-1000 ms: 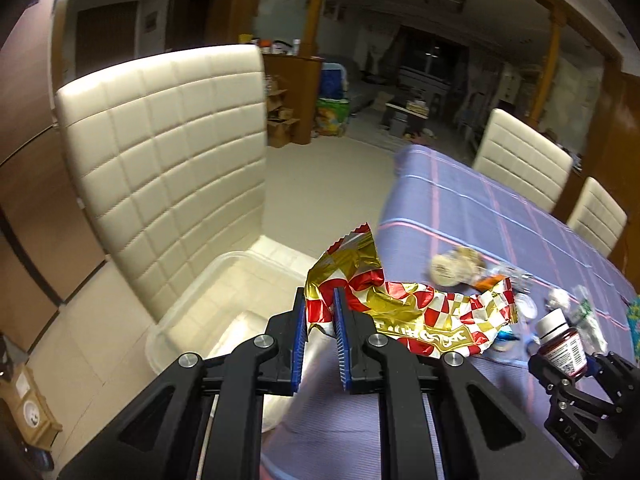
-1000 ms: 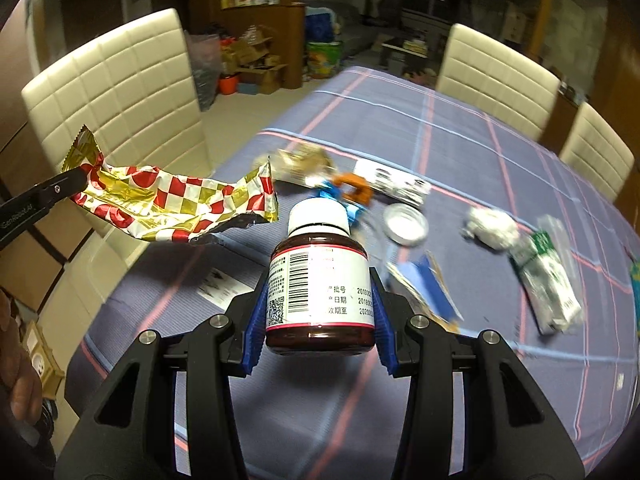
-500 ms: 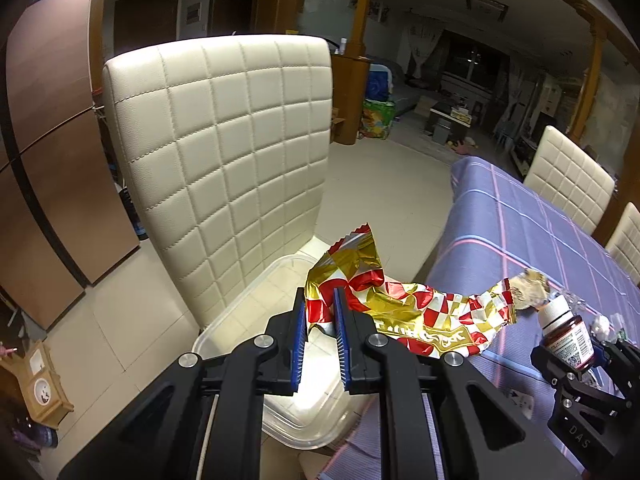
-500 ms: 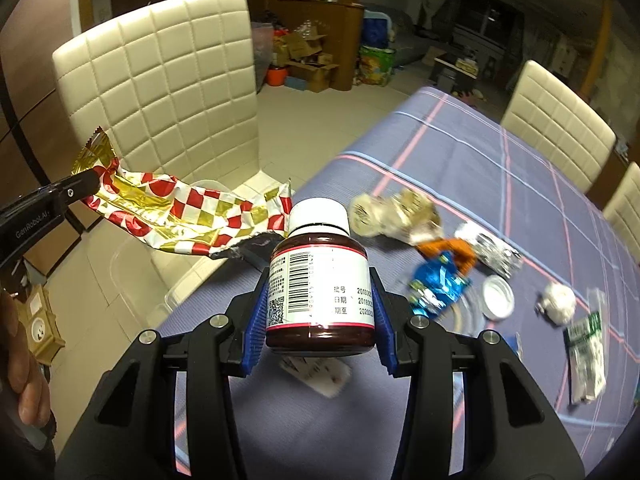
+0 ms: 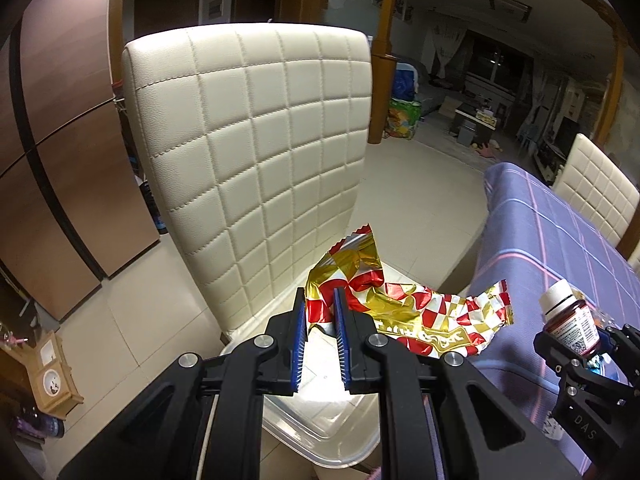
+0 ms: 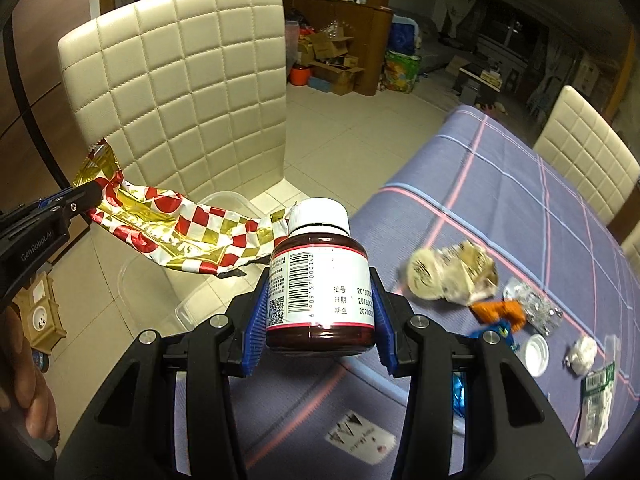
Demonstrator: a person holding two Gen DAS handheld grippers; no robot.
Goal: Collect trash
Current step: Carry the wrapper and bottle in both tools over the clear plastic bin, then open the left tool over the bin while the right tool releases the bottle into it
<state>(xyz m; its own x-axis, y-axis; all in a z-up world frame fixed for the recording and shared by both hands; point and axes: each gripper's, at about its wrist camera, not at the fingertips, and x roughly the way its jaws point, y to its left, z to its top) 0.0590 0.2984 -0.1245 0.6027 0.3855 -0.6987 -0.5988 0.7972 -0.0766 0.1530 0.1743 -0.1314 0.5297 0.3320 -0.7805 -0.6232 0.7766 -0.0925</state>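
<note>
Closest to me, my left gripper [image 5: 320, 312] is clamped tight on one end of a red, gold and white checked snack wrapper [image 5: 404, 316], whose free end trails toward the table edge, hanging in the air rather than lying on anything. Directly under the pinched end sits a clear plastic tub [image 5: 328, 424] on the seat of a cream quilted chair [image 5: 260, 148], so the wrapper hangs above the tub's open top. My right gripper [image 6: 320, 300] is closed on a brown pill bottle [image 6: 320, 284] with a white cap, its blue pads pressing both sides of the labelled body (barcode facing the camera), and the bottle stands upright in the grip, lifted over the near left corner of the table's purple plaid cloth [image 6: 500, 184]. From the right wrist view, the wrapper's loose end reaches just behind the bottle's cap; I cannot tell whether they touch. At the left edge of that view I see part of a hand [image 6: 24, 380] below the other gripper. Farther along the tabletop, toward its right edge, the rest of the trash lies scattered: a crumpled pale wrapper [image 6: 452, 276], an orange scrap [image 6: 500, 312], a shiny foil packet [image 6: 536, 308], a white lid [image 6: 536, 354], a small white wad [image 6: 582, 354] and a green-and-white packet [image 6: 596, 404]. A white card [image 6: 360, 436] lies on the cloth near the table's near edge. Beyond, another cream chair [image 6: 584, 152] stands at the table's far side.
</note>
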